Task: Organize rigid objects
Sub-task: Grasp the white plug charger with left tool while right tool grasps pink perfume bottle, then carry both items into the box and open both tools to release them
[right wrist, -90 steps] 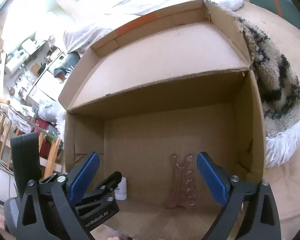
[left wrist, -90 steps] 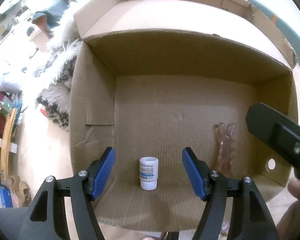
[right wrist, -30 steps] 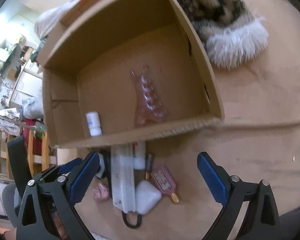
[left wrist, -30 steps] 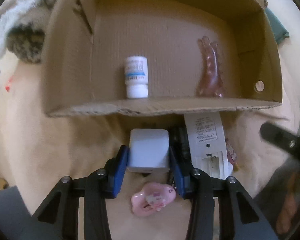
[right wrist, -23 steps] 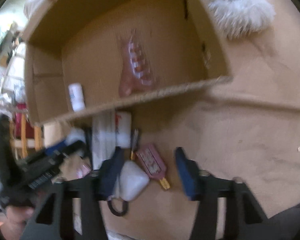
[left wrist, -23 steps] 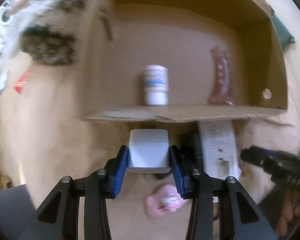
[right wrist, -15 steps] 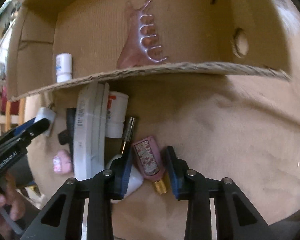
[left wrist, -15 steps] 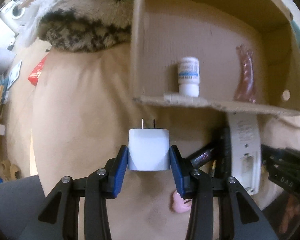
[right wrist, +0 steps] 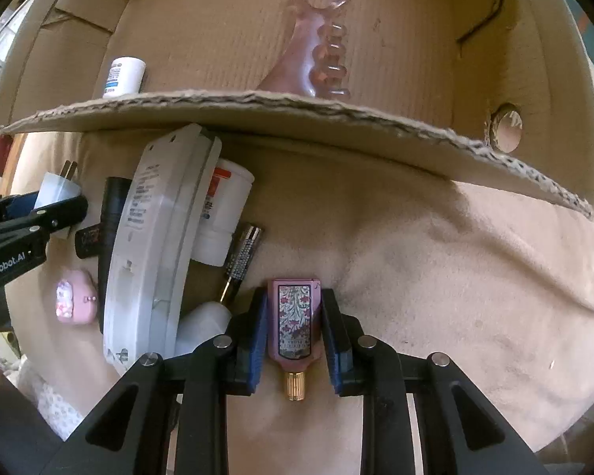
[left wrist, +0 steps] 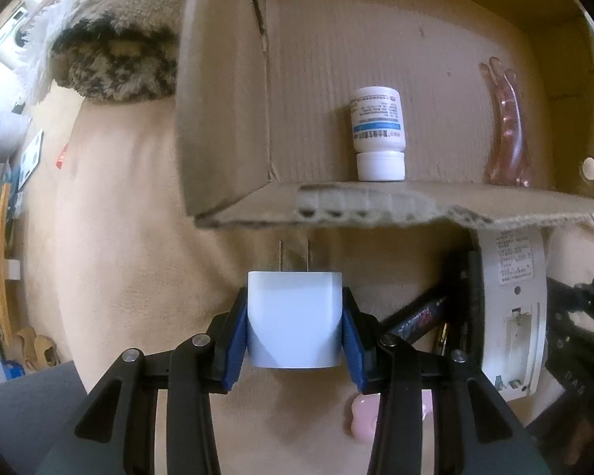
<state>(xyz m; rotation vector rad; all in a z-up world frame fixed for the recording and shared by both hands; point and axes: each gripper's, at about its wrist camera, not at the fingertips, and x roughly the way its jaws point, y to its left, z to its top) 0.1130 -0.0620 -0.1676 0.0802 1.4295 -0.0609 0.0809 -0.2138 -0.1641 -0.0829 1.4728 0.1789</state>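
Observation:
My left gripper is shut on a white plug adapter, prongs pointing forward, held just in front of the cardboard box. My right gripper is shut on a pink perfume bottle with a gold cap, low over the beige surface before the box's front wall. Inside the box lie a white pill bottle and a pink hair claw. The adapter and left gripper also show in the right wrist view.
Loose items lie in front of the box: a long white remote, a white tube with a red label, a glittery pen, a black tube, a pink charm. A fluffy spotted rug lies left of the box.
My left gripper has lifted the white adapter and moved it left. My right gripper dropped to the pile and shut on the pink perfume bottle.

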